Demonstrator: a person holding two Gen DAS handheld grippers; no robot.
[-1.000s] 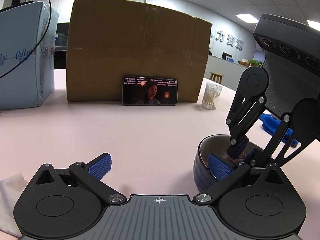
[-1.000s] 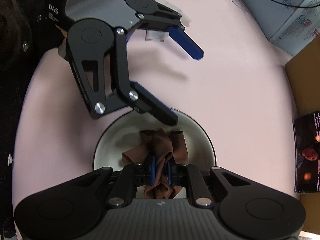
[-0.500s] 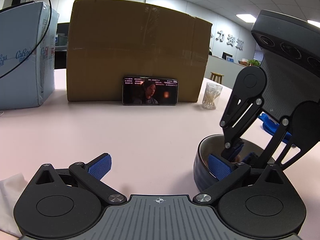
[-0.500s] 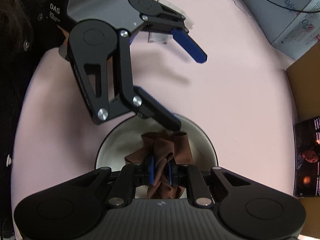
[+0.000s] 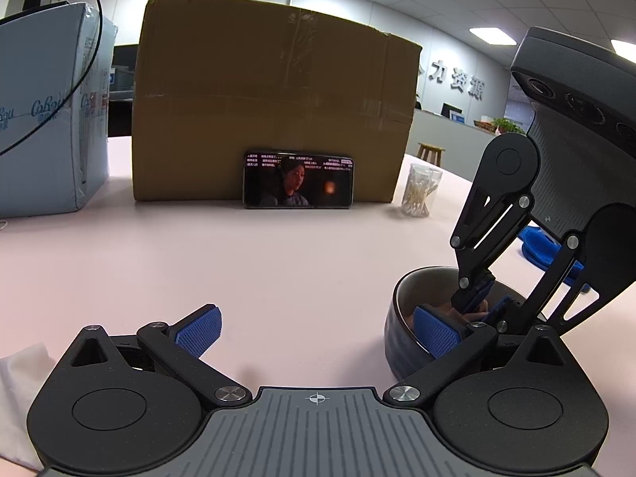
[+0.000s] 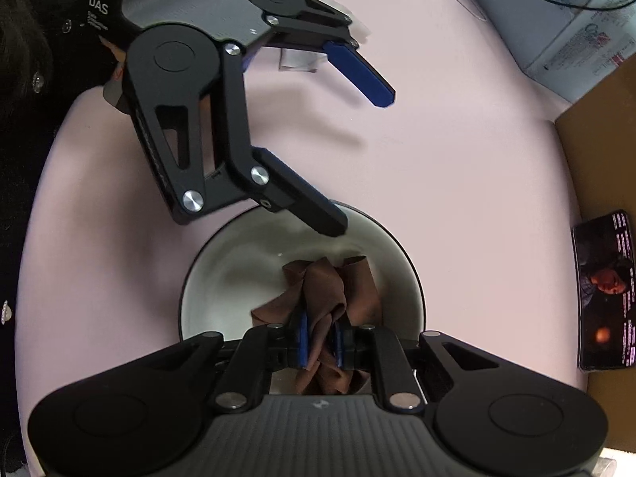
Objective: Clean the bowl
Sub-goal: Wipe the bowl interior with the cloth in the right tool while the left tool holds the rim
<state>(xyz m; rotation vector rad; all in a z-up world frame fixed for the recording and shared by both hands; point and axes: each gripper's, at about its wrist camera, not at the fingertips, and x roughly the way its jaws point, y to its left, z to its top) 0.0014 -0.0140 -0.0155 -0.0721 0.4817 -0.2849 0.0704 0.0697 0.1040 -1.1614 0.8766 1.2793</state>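
Claw pads of the right claw (image 6: 320, 340) are clamped on a crumpled brown cloth (image 6: 330, 294), pressed down inside a round dark-glazed ceramic bowl with a pale interior (image 6: 222, 278). The left claw (image 5: 316, 324) stands wide open, one blue pad over the bowl's rim and the other over bare pink surface (image 5: 278, 262). The bowl sits on that surface near its front edge. Toward the far edge, a black phone with a lit screen (image 5: 298, 181) leans against a large brown cardboard box (image 5: 274, 95), with a clear cup of cotton swabs (image 5: 419, 190) just beside the box.
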